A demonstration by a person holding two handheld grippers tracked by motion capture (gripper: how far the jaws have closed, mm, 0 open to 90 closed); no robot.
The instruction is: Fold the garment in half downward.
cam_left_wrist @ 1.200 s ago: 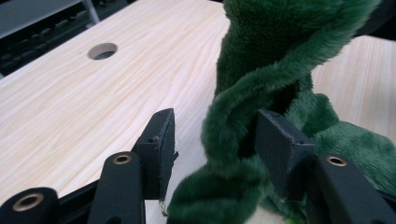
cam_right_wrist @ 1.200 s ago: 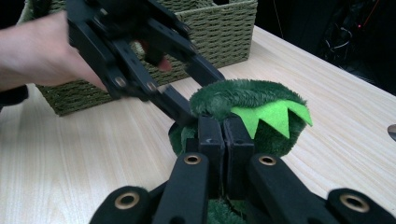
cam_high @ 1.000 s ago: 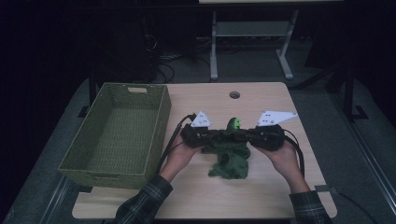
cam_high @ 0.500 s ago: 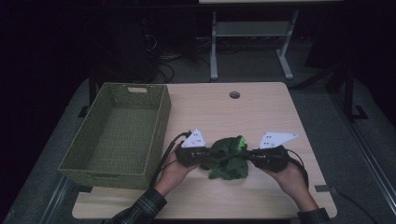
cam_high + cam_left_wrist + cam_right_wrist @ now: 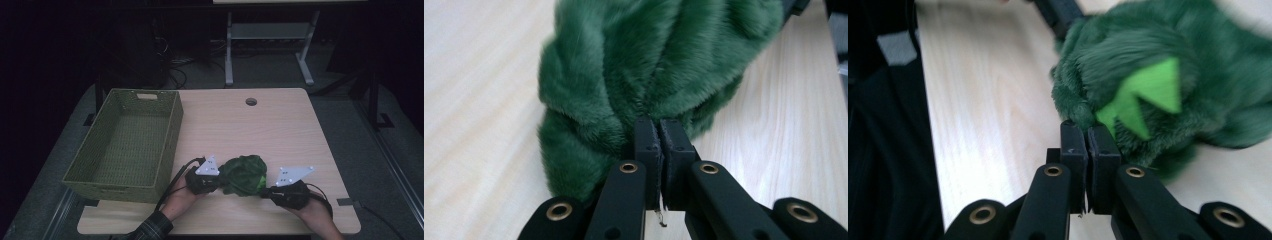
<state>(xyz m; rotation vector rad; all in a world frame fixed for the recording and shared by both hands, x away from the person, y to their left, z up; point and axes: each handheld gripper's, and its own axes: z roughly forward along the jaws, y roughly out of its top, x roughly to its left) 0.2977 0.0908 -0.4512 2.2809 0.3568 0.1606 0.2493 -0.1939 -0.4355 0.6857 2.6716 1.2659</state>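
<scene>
You're pinching the green furry cloth (image 5: 243,175) from both sides, left gripper (image 5: 659,137) and right gripper (image 5: 1089,137) each clamping a fold of fur with jaws pressed together, while it's sitting bunched on the table (image 5: 280,125) near the front edge, right of the wicker basket (image 5: 127,142).
</scene>
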